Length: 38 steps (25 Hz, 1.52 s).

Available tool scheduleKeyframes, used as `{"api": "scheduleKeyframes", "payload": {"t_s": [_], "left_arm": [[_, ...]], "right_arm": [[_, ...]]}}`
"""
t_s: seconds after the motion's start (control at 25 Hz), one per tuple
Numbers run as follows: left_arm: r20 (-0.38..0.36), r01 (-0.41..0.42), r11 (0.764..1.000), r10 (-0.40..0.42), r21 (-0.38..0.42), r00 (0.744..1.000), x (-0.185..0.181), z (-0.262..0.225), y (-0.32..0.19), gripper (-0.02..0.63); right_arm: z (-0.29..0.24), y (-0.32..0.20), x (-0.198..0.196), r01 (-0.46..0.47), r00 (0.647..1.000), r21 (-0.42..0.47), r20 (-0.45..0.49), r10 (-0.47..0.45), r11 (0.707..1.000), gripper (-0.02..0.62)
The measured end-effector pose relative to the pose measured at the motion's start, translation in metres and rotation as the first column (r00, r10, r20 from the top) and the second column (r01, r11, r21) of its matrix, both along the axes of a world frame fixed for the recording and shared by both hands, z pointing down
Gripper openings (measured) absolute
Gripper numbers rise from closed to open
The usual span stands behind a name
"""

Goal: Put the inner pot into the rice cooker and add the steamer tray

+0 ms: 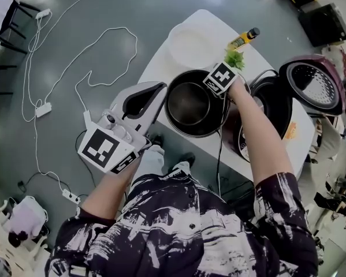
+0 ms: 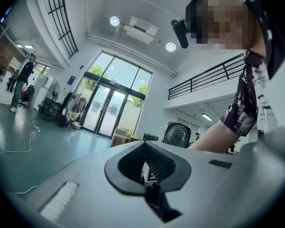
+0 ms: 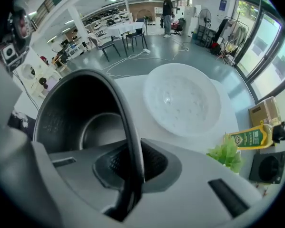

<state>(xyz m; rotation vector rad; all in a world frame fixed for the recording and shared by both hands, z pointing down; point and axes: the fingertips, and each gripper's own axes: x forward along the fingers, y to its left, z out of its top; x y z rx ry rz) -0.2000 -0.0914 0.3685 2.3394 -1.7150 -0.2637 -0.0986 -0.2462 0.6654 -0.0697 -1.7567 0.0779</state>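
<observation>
1. Left tool (image 1: 161, 88): nearest, held level by the near-left corner of the surface (image 1: 156, 68), jaws together, nothing between them. Best kept clear of the lift, yet ready to steady the far rim.
2. Right tool (image 3: 135, 167): pointed steeply down, jaws clamped on the thin right-hand rim of the pot (image 1: 190, 104).
3. Pot: upright and empty on the surface, not yet inside the cooker (image 1: 272, 113), just beside it on the left.
4. Step in hand, by judgement: lifting the pot across to the cooker. Gripped on one side only, so prone to swing down on the free side. Better raised slowly and straight up, with the grip kept firm and the rim watched for tilt.
5. Then carried right, high enough to clear the cooker's wall, centred over the open cavity, and lowered until seated flat before release. Lid (image 1: 315, 85) thrown back beyond, out of the way.
6. Tray (image 1: 193, 44): white, round, lying on the surface beyond the pot, apart from it. To be left until after the pot's seating.
</observation>
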Motion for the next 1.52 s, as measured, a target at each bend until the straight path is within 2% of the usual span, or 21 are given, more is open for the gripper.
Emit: {"api": "scheduleKeyframes", "payload": {"t_s": [0.16,0.4,0.6,0.76,1.0,1.12,1.24,1.4,1.52], "left_arm": [[0.002,-0.008,1.0,0.008,0.001,1.0,0.003,0.002,-0.002,0.005],[0.0,-0.007,1.0,0.007,0.004,1.0,0.004,0.001,-0.003,0.005],[0.002,-0.006,1.0,0.006,0.015,1.0,0.001,-0.006,0.002,0.005],[0.002,-0.012,1.0,0.012,0.025,1.0,0.0,-0.009,-0.002,0.005],[0.023,-0.048,0.997,0.047,0.064,0.999,0.008,-0.033,-0.006,0.005],[0.041,-0.073,0.992,0.069,0.1,0.997,0.018,-0.053,-0.01,0.005],[0.056,-0.11,0.984,0.103,0.144,0.993,0.029,-0.074,-0.016,0.005],[0.07,-0.168,0.969,0.157,0.184,0.985,0.055,-0.097,-0.029,0.005],[0.069,-0.213,0.958,0.204,0.193,0.977,0.085,-0.105,-0.039,0.005]], "right_arm": [[0.003,0.006,0.004,0.039,0.999,-0.006,-0.019,-0.039,0.999,0.002],[0.001,0.009,0.013,-0.006,1.0,-0.06,-0.006,0.006,0.998,0.003],[-0.012,0.01,0.007,-0.084,0.996,-0.083,0.026,0.086,0.993,0.004],[-0.023,0.004,-0.002,-0.169,0.982,-0.124,0.064,0.178,0.978,0.005],[-0.08,-0.012,-0.011,-0.276,0.947,-0.139,0.127,0.294,0.951,0.005],[-0.12,-0.027,0.0,-0.346,0.918,-0.129,0.157,0.364,0.929,0.006],[-0.164,-0.042,0.022,-0.434,0.873,-0.12,0.188,0.45,0.893,0.006],[-0.216,-0.054,0.072,-0.537,0.806,-0.117,0.223,0.549,0.836,0.006],[-0.236,-0.057,0.122,-0.602,0.762,-0.11,0.218,0.61,0.791,0.006]]}}
